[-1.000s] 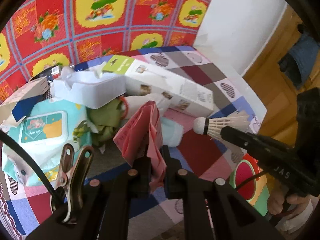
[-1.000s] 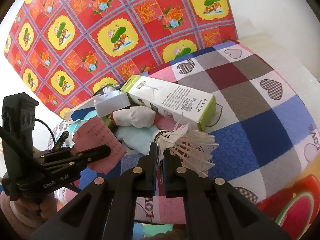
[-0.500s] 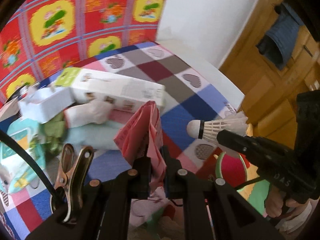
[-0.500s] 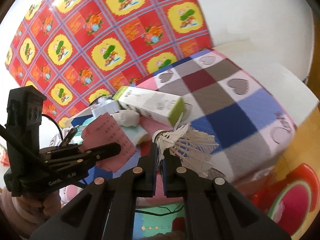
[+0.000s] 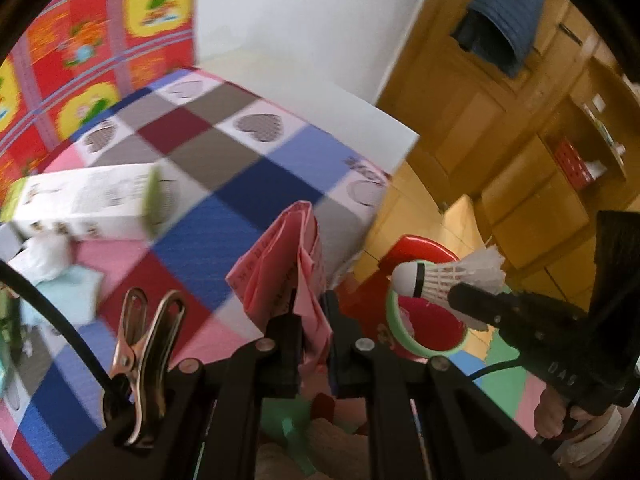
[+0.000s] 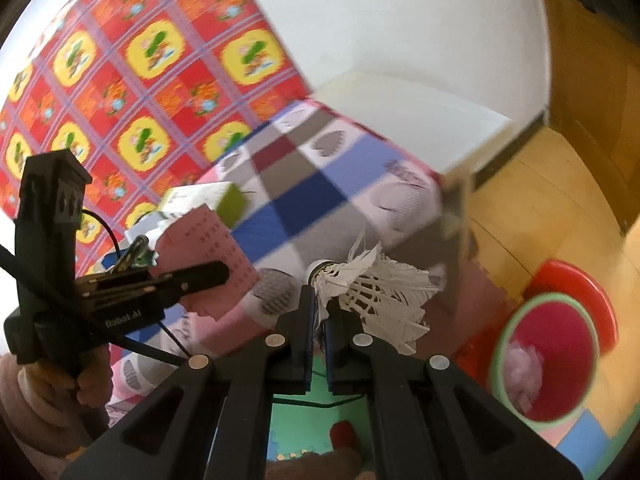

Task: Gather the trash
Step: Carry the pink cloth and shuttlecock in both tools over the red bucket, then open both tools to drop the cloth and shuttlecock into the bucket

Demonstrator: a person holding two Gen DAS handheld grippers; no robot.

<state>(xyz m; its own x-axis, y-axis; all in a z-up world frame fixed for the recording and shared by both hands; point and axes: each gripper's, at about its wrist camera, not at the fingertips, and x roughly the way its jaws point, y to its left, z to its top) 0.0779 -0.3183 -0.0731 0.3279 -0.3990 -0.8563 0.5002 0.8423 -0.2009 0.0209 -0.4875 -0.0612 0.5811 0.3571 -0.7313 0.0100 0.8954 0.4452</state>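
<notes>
At lower right of the right view sat the bin [image 6: 552,352]; each hand-held gripper, left [image 5: 310,312] clamping paper [image 5: 280,264], right [image 6: 318,312] clamping shuttlecock [image 6: 380,296], should release only directly above it.

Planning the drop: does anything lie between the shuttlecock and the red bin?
No, only open floor, as the right wrist view shows, between shuttlecock and red bin.

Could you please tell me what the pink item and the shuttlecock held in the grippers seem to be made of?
The pink item in the left hand-held gripper looks like thin matte paper: it is creased, folded and printed. The shuttlecock in the right hand-held gripper seems to have real white feathers, frayed at the tips, on a white rounded base, possibly cork or foam.
</notes>
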